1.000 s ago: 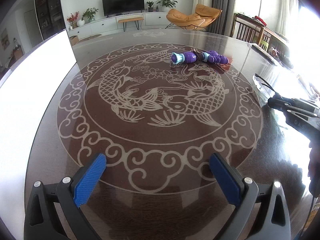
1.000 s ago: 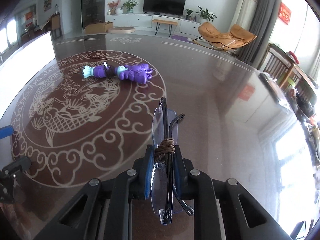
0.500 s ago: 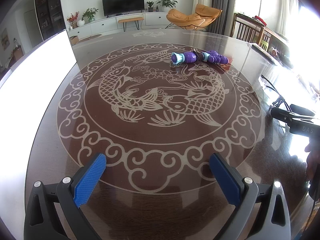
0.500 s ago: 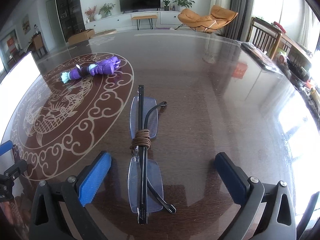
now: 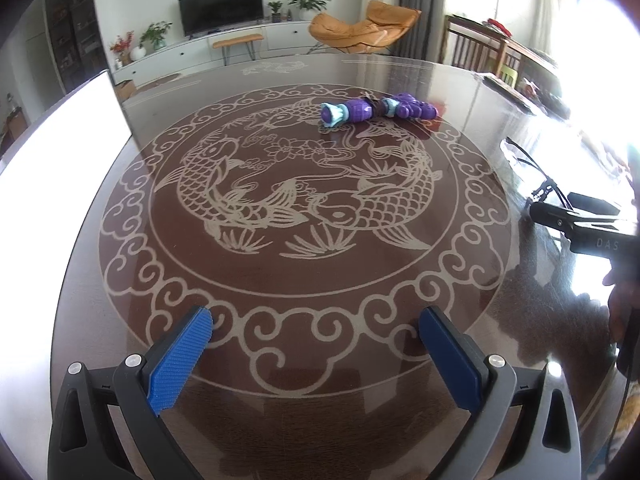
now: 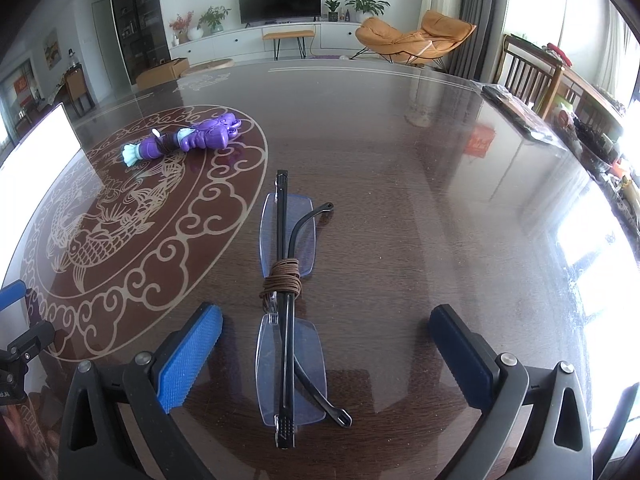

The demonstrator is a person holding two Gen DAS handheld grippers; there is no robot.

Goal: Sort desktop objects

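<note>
Folded rimless glasses (image 6: 288, 304) with black arms, bound at the bridge with brown cord, lie flat on the dark glass table (image 6: 420, 200). My right gripper (image 6: 326, 316) is open and empty, its blue pads either side of the near lens without touching it. A purple toy figure (image 6: 188, 141) lies on the fish pattern far left; it also shows in the left wrist view (image 5: 376, 111). My left gripper (image 5: 316, 326) is open and empty over the pattern's near border. In that view the glasses (image 5: 528, 160) show faintly at the right, by the right gripper's body (image 5: 580, 226).
A bright white panel (image 5: 52, 160) stands along the table's left side. A dark flat object (image 6: 516, 112) lies at the table's far right edge, with wooden chairs (image 6: 532, 76) behind it. An orange lounge chair (image 6: 416, 38) and TV unit stand beyond the table.
My right gripper has opened and let go of the glasses, which now lie on the table. It has drawn back a little. My left gripper has not moved.
</note>
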